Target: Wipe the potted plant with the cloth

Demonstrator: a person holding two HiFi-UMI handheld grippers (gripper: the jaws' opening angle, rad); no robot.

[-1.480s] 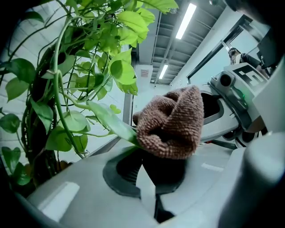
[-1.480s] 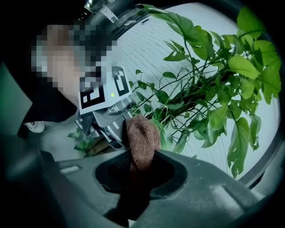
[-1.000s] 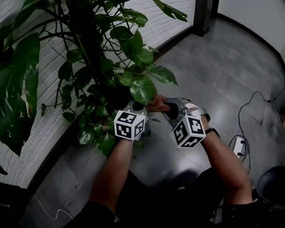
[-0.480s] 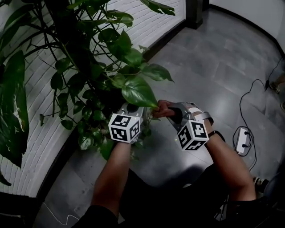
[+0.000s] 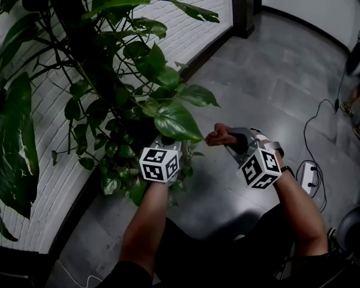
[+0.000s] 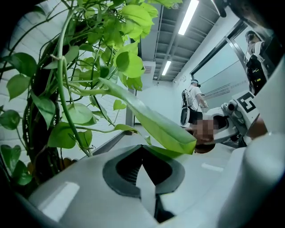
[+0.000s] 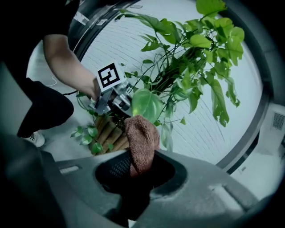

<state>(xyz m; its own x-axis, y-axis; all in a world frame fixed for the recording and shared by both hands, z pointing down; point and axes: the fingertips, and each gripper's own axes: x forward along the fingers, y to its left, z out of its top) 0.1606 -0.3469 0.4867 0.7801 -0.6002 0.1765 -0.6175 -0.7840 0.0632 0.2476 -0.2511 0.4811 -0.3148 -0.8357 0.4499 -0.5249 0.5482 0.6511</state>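
Note:
The potted plant [image 5: 121,95] stands at the left against the wall, and its leafy stems fill the left gripper view [image 6: 75,89]. My left gripper [image 5: 169,140] is shut on the base of one large green leaf [image 5: 177,121], which runs out of the gripper [image 6: 149,153] as a long blade [image 6: 151,122]. My right gripper [image 5: 232,140] is shut on a brown cloth [image 5: 218,136], just right of the leaf's tip and apart from it. In the right gripper view the cloth [image 7: 140,136] stands up from the gripper [image 7: 138,164], facing the leaf [image 7: 147,104] and the left gripper [image 7: 113,100].
A white brick wall [image 5: 191,34] runs behind the plant, with a dark pillar [image 5: 243,17] at its end. A power strip [image 5: 308,171] and its cable lie on the grey floor at the right. The pot's ribbed wall [image 7: 109,136] shows low down. A person [image 6: 192,104] stands far off.
The right gripper has drawn the cloth to the right, off the leaf's tip, and a small gap has opened. The left gripper still holds the leaf in about the same place.

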